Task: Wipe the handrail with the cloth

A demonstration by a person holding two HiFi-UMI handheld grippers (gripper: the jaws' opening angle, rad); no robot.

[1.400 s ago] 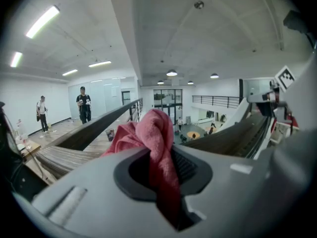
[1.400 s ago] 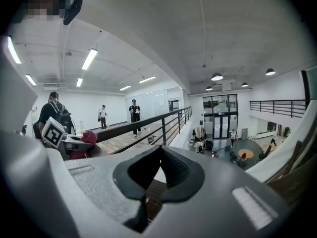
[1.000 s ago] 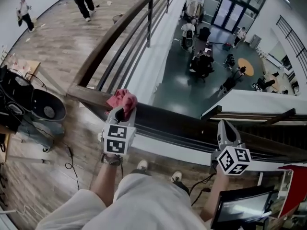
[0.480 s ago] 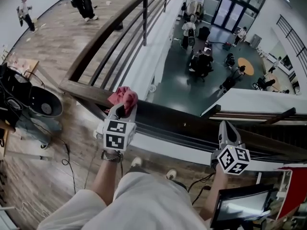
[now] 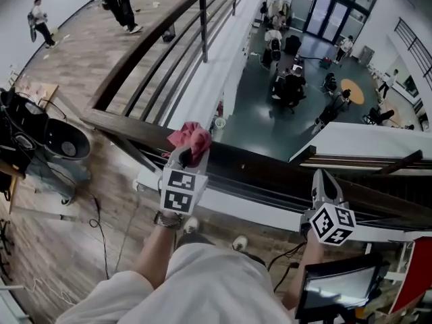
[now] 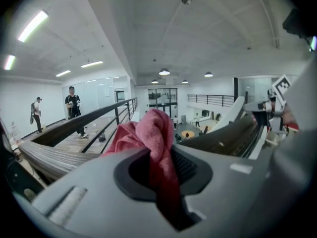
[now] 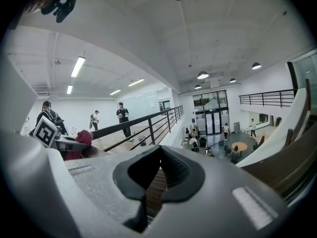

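Observation:
A pink-red cloth [image 5: 191, 139] rests on top of the dark wooden handrail [image 5: 270, 171], close to the corner where a second rail runs off into the distance. My left gripper [image 5: 188, 155] is shut on the cloth and holds it against the rail. In the left gripper view the cloth [image 6: 154, 133] bunches up out of the closed jaws, above the rail [image 6: 52, 155]. My right gripper [image 5: 322, 182] sits further right by the same rail, shut with nothing in it. The right gripper view shows the cloth [image 7: 82, 139] far left and rail wood [image 7: 285, 165] at right.
Beyond the rail is a drop to a lower hall with people [image 5: 290, 86] and furniture. Two people [image 5: 118, 2] walk on the wooden floor at top left. Black equipment [image 5: 40, 137] and cables lie at left. A monitor [image 5: 334, 292] stands at bottom right.
My left gripper has slid to the right along the handrail with the cloth in it. The right gripper has stayed where it was.

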